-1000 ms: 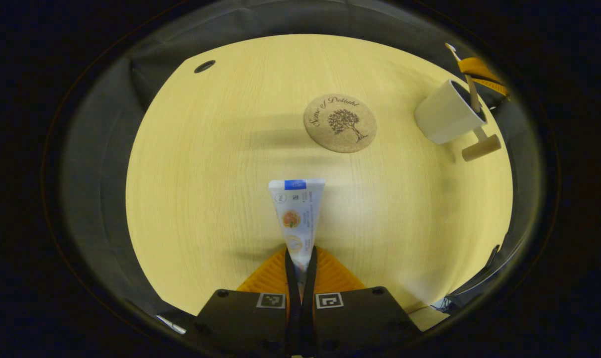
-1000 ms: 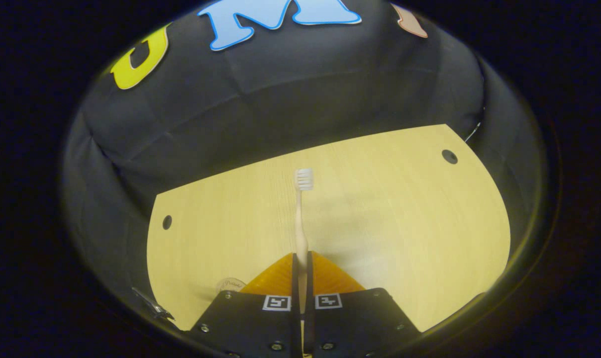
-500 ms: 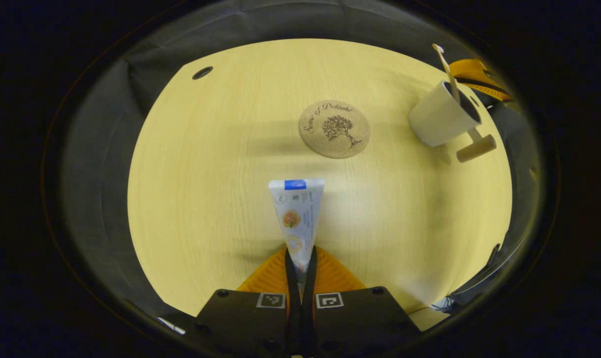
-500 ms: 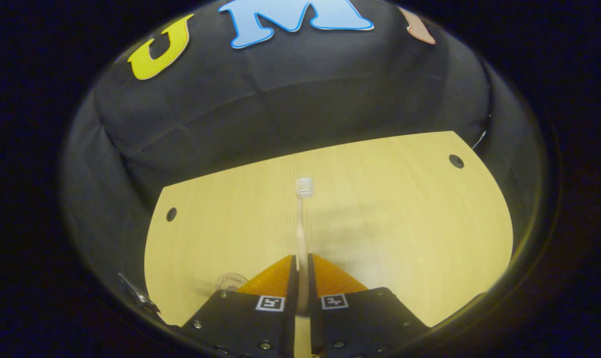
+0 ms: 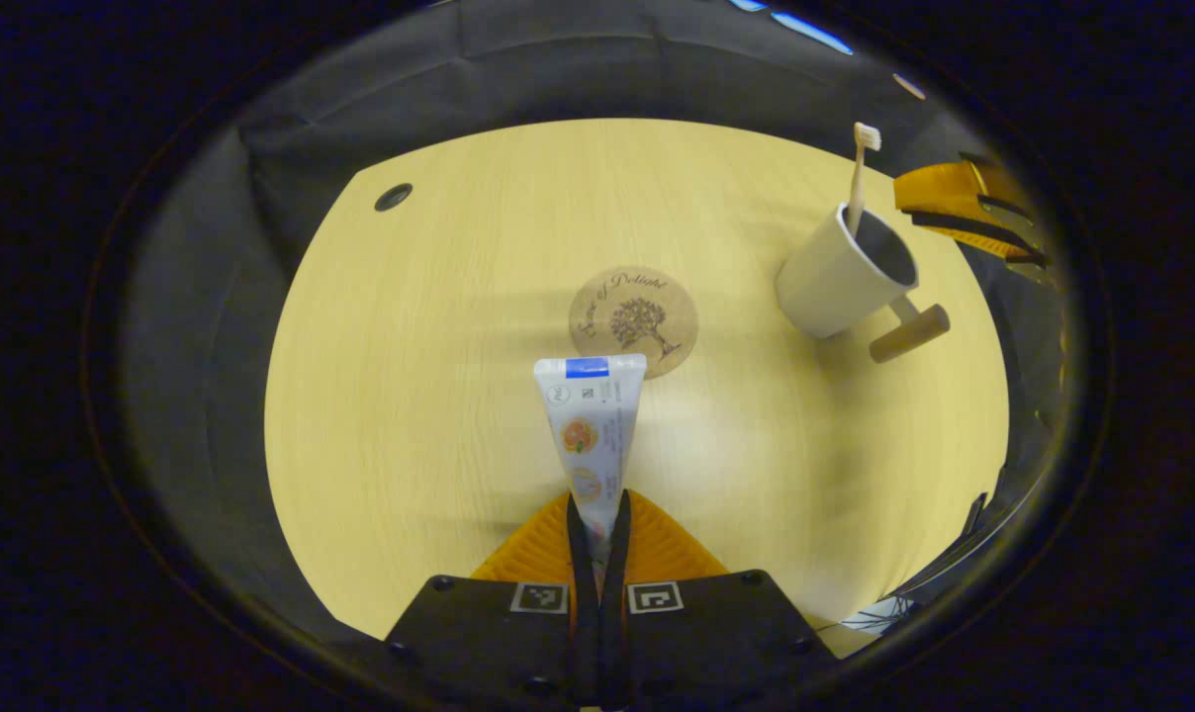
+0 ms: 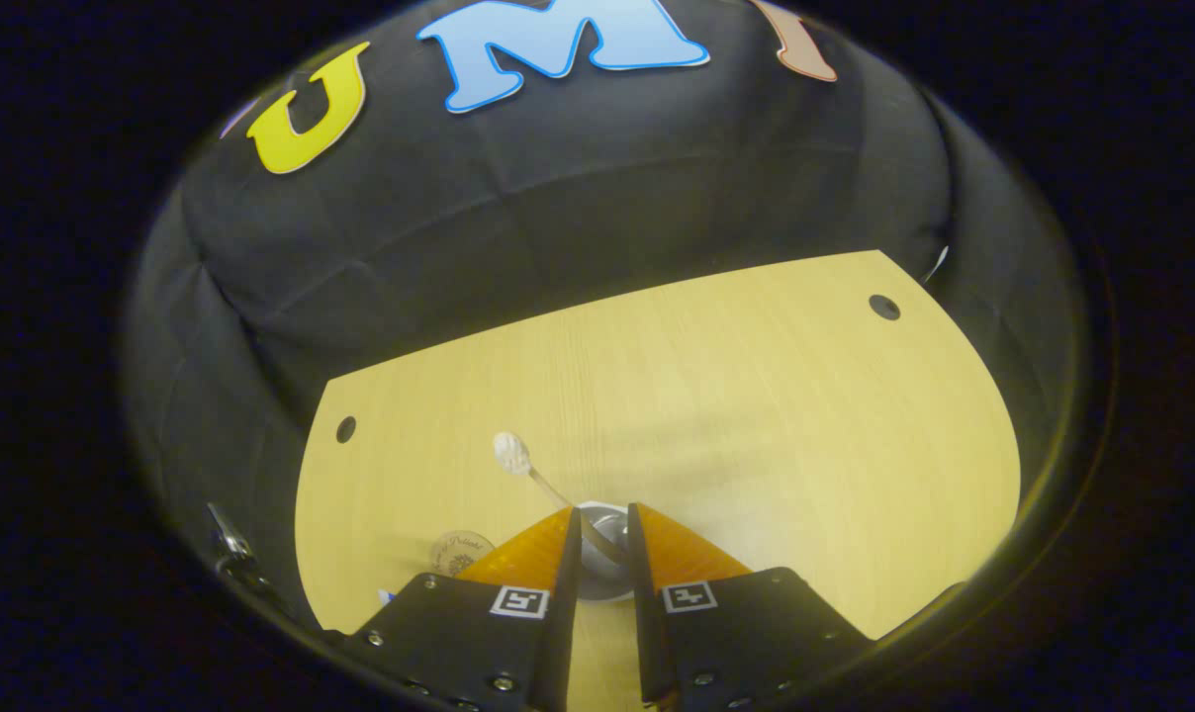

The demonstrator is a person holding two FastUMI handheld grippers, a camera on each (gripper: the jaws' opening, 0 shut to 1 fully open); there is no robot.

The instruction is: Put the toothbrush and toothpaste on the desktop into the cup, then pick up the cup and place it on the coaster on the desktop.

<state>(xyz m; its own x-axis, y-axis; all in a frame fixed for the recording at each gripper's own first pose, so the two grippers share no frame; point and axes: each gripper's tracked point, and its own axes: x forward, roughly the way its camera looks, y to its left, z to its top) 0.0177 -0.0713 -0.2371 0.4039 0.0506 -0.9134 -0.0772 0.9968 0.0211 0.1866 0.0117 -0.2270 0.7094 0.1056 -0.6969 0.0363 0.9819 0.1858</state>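
Left tool point(image 5: 597, 514) pinching toothpaste point(image 5: 590, 425); right tool point(image 6: 602, 539) spread, toothbrush point(image 6: 533, 475) leaning in cup point(image 5: 840, 282). Risk: toothpaste knocks toothbrush, tipping cup

In the right gripper view the cup point(image 6: 597, 554) shows only as a sliver of rim between the parted fingers, its body hidden behind them, and the coaster point(image 6: 462, 553) is half covered by the left finger. In the left gripper view the lower end of the toothpaste point(image 5: 591, 435) vanishes between the closed fingers, and the toothbrush point(image 5: 860, 178) handle is hidden inside the cup. The right gripper point(image 5: 964, 213) is cut off there at the picture's edge, its finger spacing unreadable.
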